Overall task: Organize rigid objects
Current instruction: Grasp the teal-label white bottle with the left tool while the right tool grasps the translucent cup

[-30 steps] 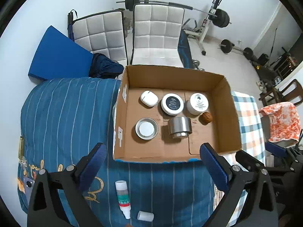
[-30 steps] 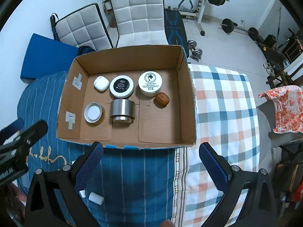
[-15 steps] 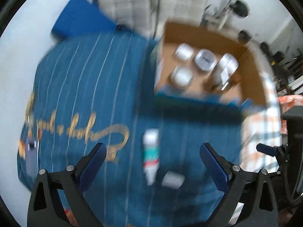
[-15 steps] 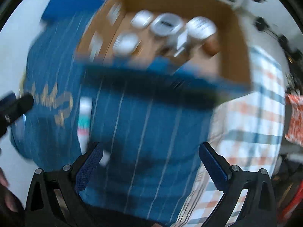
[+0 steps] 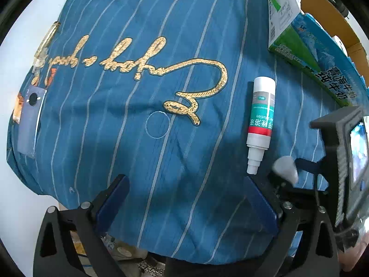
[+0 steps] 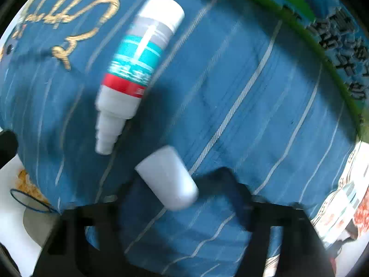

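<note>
Two claws are seen over a blue striped cloth [image 5: 143, 157]. The left claw [image 5: 184, 198] is spread wide with nothing between its pads. The right claw [image 6: 182, 196] is blurred; its jaws are set either side of a white cap [image 6: 168, 177], and contact cannot be made out. Just beyond the cap, a capless white bottle [image 6: 136, 69] is laid flat on the cloth. Farther off, a green-and-blue carton [image 5: 309, 46] is cut off at the frame edge.

Both wrist views look down close on the striped cloth [image 5: 138, 138], sharing the bottle [image 5: 261, 115].
</note>
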### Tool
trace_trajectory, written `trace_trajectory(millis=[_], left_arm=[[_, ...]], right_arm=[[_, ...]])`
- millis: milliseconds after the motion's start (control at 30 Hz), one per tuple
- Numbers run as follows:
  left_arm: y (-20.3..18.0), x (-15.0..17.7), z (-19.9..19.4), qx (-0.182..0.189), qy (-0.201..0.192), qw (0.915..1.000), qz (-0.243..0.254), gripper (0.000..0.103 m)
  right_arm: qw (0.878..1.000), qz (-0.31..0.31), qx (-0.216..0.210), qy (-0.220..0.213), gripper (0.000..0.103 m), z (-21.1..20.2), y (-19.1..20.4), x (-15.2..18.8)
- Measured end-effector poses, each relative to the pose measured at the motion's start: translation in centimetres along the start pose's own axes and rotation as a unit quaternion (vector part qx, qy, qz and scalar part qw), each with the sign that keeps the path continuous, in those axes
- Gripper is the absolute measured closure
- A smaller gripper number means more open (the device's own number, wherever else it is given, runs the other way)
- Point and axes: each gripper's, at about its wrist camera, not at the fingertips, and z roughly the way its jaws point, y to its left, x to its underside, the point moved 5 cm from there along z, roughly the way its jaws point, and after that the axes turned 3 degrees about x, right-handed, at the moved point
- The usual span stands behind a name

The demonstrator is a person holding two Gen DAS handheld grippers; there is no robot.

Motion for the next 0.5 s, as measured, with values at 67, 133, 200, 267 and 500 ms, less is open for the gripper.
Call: trace_trajectory(millis=[67,133,200,267,500], left_arm=[[-0.6,-0.3,0.5,-0.001,0.000,1.0000,0.006,0.002],[-1.4,-0.9,0.9,0.003,-0.002,0.9999,0.012,0.002],[-2.9,-1.9,1.5,0.013,-0.002,0.9998,0.016,0.002],[-4.4,-2.9,2.0,0.022,-0.004,0.9995,0.023,0.002],[-10.2,-6.3,6.0,0.004,0.010,0.9959,0.090,0.025]], right_arm=[[1.000,0.016,0.012,-0.010,0.068,-0.3,-0.6,0.0],[0.999,0.050,-0.006,-0.005,0.068,-0.2,-2.1,0.2],[0.997,0.080,-0.009,-0.003,0.069,-0.2,-3.7,0.5],[0.994,0.113,-0.011,-0.005,0.069,-0.3,-5.8,0.8],[0.973,0.227,-0.049,0.001,0.068,0.2,-13.1,2.7]])
